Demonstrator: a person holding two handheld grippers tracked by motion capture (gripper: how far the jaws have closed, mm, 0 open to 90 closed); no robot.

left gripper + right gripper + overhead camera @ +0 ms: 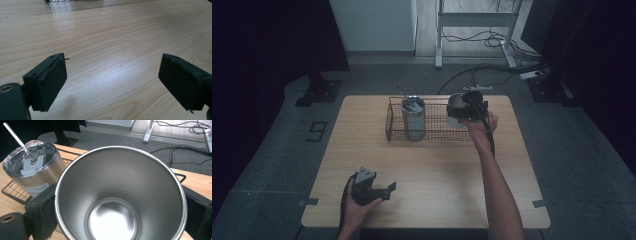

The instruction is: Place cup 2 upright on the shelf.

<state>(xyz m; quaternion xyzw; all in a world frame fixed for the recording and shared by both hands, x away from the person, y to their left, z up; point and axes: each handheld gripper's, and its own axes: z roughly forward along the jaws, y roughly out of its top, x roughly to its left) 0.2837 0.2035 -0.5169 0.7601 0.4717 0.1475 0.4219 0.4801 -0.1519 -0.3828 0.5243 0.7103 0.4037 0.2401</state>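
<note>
— Where is the cup, and which way does it lie from your fingers?

— My right gripper (pixel 460 111) has its fingers (pixel 41 212) clamped on the open steel cup (pixel 120 195), one on each side of its wall. From the right gripper view its mouth faces the camera, so its long axis runs roughly along the fingers, away from me. In the high view I hold it at the right end of the wire basket (pixel 394 134), raised off the worktop (pixel 437 175) as far as I can judge.

— And the containers?

— The cup is empty; I see its bare bottom. The basket holds a lidded tumbler (pixel 413 117) with a straw (pixel 17 138), upright in its left part. The right part looks free.

— The other hand?

— My left gripper (pixel 379 189) is well apart at the near edge, fingers (pixel 51 82) spread, nothing between them. The right one is plainly nearer the basket.
</note>
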